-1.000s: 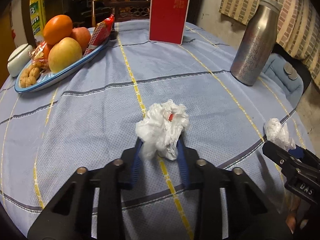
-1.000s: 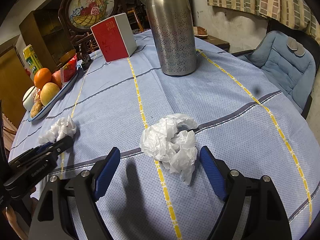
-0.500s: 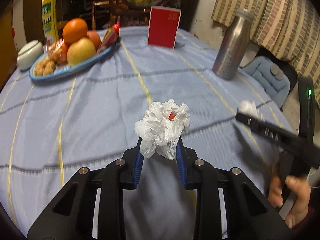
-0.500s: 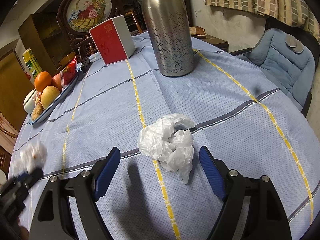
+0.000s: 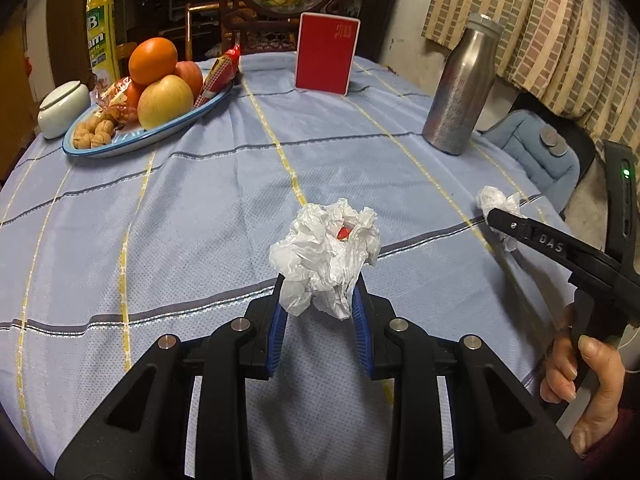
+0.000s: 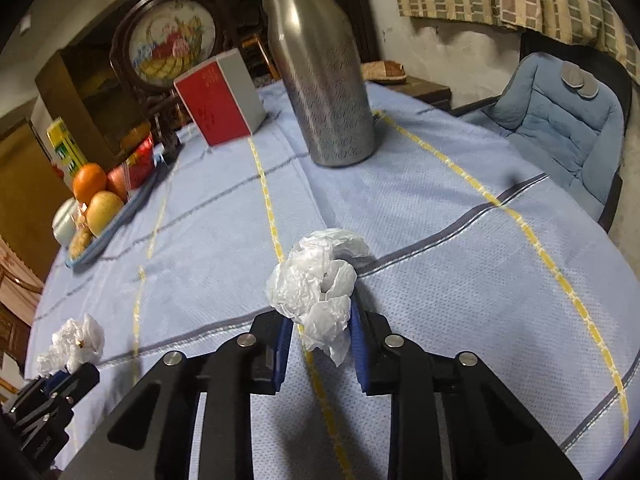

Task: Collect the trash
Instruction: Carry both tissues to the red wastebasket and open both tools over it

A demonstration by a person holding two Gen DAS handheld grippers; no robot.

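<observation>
My left gripper (image 5: pixel 320 300) is shut on a crumpled white plastic wad with a red speck (image 5: pixel 326 252) and holds it above the blue striped tablecloth (image 5: pixel 200 208). My right gripper (image 6: pixel 320 324) is shut on a second crumpled white wad (image 6: pixel 318 280). In the left wrist view the right gripper (image 5: pixel 496 216) reaches in from the right with that wad (image 5: pixel 498 200) at its tip. In the right wrist view the left gripper (image 6: pixel 68 372) shows at the lower left with its wad (image 6: pixel 76 342).
A steel bottle (image 5: pixel 460 92) stands at the right. A red box (image 5: pixel 326 58) stands at the back. A blue plate (image 5: pixel 120 146) of fruit and nuts and a white jar (image 5: pixel 62 108) sit at the left. A blue padded chair (image 6: pixel 560 120) is beside the table.
My right gripper has closed on the white wad that lay between its open fingers and lifted it. My left gripper still holds its wad and has drawn back from the table.
</observation>
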